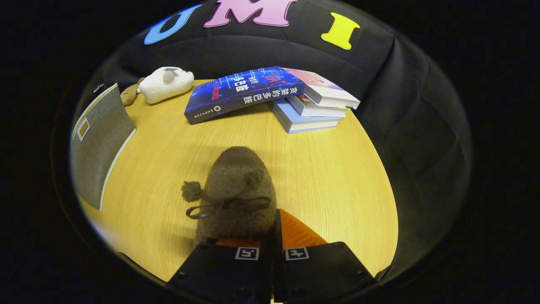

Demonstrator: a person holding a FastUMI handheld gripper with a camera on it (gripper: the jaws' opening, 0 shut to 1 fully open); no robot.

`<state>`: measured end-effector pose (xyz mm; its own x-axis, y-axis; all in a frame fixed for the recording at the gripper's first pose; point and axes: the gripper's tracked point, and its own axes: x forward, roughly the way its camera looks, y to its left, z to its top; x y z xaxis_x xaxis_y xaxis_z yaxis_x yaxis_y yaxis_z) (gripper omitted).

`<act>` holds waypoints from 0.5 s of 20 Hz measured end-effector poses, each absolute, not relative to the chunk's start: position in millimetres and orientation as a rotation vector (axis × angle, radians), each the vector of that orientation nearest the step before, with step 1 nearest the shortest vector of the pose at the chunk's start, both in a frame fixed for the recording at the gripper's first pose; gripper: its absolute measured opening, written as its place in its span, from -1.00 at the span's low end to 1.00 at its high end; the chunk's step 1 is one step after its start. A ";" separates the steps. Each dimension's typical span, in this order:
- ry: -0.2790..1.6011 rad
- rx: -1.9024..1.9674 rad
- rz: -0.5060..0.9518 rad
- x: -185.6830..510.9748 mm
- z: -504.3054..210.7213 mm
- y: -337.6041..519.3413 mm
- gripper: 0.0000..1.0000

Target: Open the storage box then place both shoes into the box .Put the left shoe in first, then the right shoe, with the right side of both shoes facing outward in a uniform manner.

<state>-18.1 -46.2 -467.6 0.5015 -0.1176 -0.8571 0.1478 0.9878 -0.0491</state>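
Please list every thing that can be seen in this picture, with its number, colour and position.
fuzzy shoe: 1, brown-grey with a bow and pompoms, on the table just ahead of the fingers, its near end between them.
grey storage box: 1, grey fabric with a pale edge, at the table's side, left of the shoe.
books: 4, one dark blue leaning on a stack of three paler ones, at the far side of the table beyond the shoe.
white soft item: 1, white, at the far corner, beside the books; what it is I cannot tell.
table: 1, light wood.
gripper: 1, fingers close together around the shoe's near end.
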 end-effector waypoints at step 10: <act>0.959 0.203 -0.238 -10.9 -396.3 -27.9 -0.89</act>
<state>-10.9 -27.9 -396.3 0.5523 -0.1101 -0.8263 0.2886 0.9552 0.0657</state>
